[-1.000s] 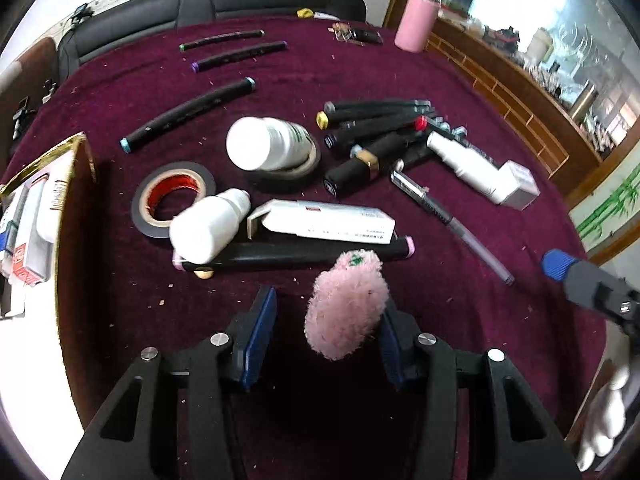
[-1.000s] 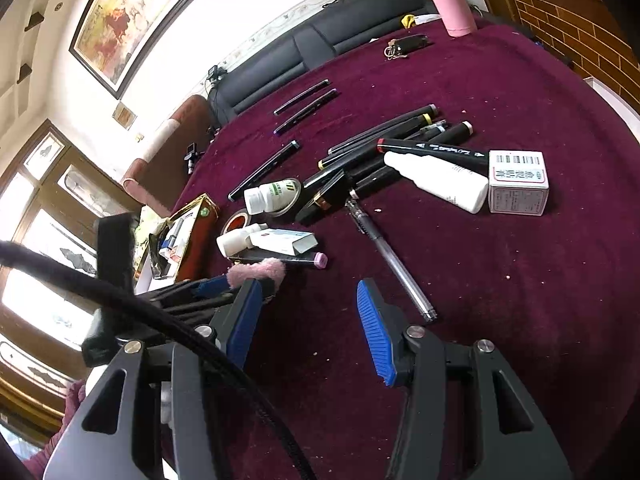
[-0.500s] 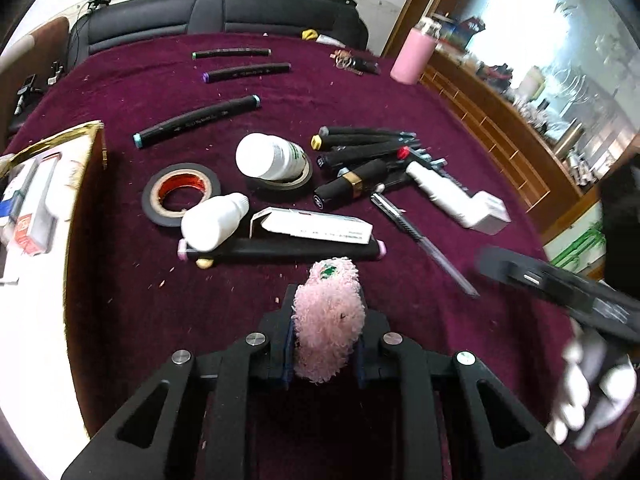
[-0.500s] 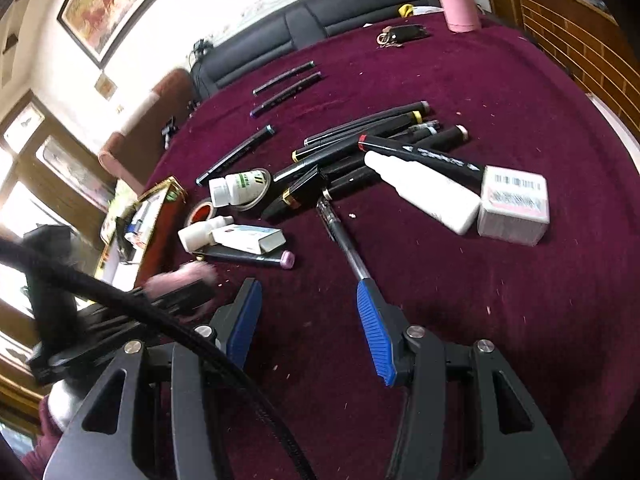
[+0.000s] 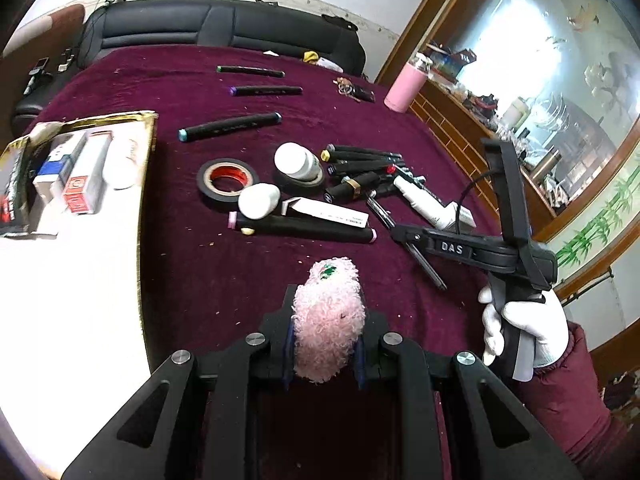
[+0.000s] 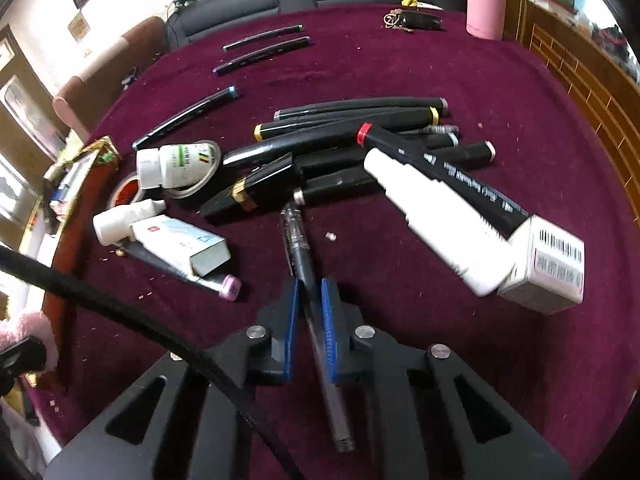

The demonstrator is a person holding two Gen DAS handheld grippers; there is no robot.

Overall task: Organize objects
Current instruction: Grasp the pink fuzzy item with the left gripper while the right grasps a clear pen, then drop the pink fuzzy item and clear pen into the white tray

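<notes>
My left gripper (image 5: 324, 344) is shut on a fluffy pink plush thing (image 5: 328, 320) and holds it above the maroon table (image 5: 224, 280). My right gripper (image 6: 309, 312) is shut on a clear gel pen (image 6: 304, 256) that lies pointing away toward the marker pile (image 6: 360, 136). From the left wrist view the right gripper (image 5: 400, 234) reaches in from the right over the same pen (image 5: 424, 264). A gold-edged box (image 5: 80, 168) with small cartons stands at the left.
Black markers, a white tube (image 6: 436, 220) with its carton (image 6: 548, 268), two white bottles (image 5: 298, 160), black tape rolls (image 5: 226, 178) and a flat white carton (image 5: 324, 212) crowd mid-table. A pink flask (image 6: 486, 0) and keys (image 6: 416, 22) stand at the far edge.
My left gripper closed on the pink plush and lifted it toward the left. My right gripper moved forward over the gel pen and shut on it.
</notes>
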